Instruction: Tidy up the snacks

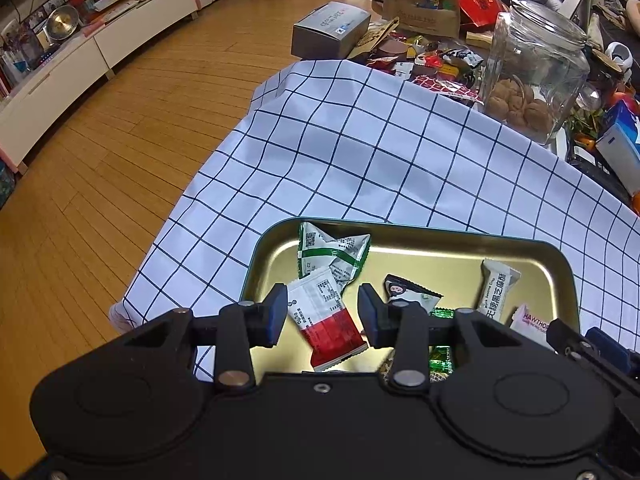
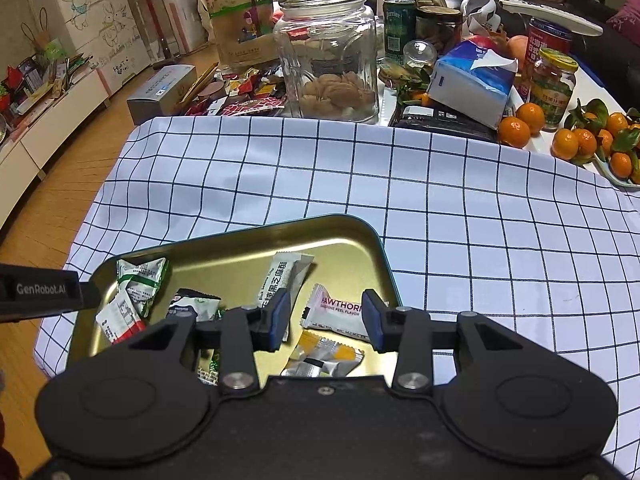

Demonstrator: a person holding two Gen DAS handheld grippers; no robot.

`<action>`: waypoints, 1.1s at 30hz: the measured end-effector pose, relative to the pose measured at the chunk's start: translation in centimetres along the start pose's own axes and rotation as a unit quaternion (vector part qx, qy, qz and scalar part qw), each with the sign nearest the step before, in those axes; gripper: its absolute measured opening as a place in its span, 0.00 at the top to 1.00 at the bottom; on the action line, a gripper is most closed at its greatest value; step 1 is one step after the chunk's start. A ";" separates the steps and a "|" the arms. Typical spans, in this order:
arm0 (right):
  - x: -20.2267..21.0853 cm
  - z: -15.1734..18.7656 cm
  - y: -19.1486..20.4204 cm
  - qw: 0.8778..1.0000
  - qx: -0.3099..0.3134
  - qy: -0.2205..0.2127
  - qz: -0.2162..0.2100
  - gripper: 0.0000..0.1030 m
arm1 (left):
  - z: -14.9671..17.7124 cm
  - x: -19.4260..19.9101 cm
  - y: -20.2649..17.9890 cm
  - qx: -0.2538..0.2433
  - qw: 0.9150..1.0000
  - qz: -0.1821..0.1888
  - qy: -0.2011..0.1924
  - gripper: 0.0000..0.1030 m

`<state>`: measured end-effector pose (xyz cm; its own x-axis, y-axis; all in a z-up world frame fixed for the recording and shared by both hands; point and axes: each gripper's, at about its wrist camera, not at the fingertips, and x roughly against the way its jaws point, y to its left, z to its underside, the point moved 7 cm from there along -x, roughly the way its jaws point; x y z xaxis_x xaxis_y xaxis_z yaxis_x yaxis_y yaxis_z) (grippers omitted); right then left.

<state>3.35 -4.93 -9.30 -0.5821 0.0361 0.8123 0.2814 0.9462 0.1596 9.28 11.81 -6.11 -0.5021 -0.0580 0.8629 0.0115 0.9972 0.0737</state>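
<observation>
A gold metal tray [image 1: 420, 236] [image 2: 240, 232] lies on the checked cloth and holds several wrapped snacks. My left gripper [image 1: 322, 316] is open above the tray's left part, with a red-and-white packet [image 1: 328, 320] lying between its fingers. A green-and-white packet [image 1: 336, 250] lies just beyond it. My right gripper [image 2: 325, 320] is open above the tray's right part, over a pink-and-white Hawthorn packet [image 2: 336, 312] and a yellow-and-silver packet [image 2: 324, 358]. A white sesame bar [image 2: 286, 276] lies nearby. The left gripper's body [image 2: 40, 290] shows at the left edge of the right wrist view.
A glass jar with cookies [image 2: 328, 56] stands behind the cloth. Around it lie loose snack wrappers [image 2: 244, 94], a grey box [image 2: 160, 90], a tissue pack [image 2: 472, 80], cans, jars and oranges [image 2: 584, 140]. Wooden floor [image 1: 100, 160] lies to the left.
</observation>
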 end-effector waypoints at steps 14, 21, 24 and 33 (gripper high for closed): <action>-0.1 -0.1 -0.1 1.000 -0.001 0.000 -0.001 0.59 | 0.0 0.0 0.0 0.002 1.000 0.001 -0.001 0.52; -0.1 0.0 0.0 1.000 -0.001 0.000 -0.002 0.59 | -0.1 0.0 0.2 0.005 1.000 0.000 0.000 0.52; -0.1 0.0 0.0 1.000 0.000 0.001 -0.002 0.59 | -0.1 0.0 0.2 0.007 1.000 0.002 0.003 0.52; 0.0 0.0 0.1 1.000 0.002 0.000 -0.002 0.59 | -0.1 0.0 0.1 0.006 1.000 -0.001 0.002 0.52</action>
<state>3.42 -4.83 -9.30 -0.5831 0.0313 0.8118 0.2757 0.9476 0.1616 9.34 11.91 -6.06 -0.4982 -0.0597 0.8650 -0.0003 0.9976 0.0686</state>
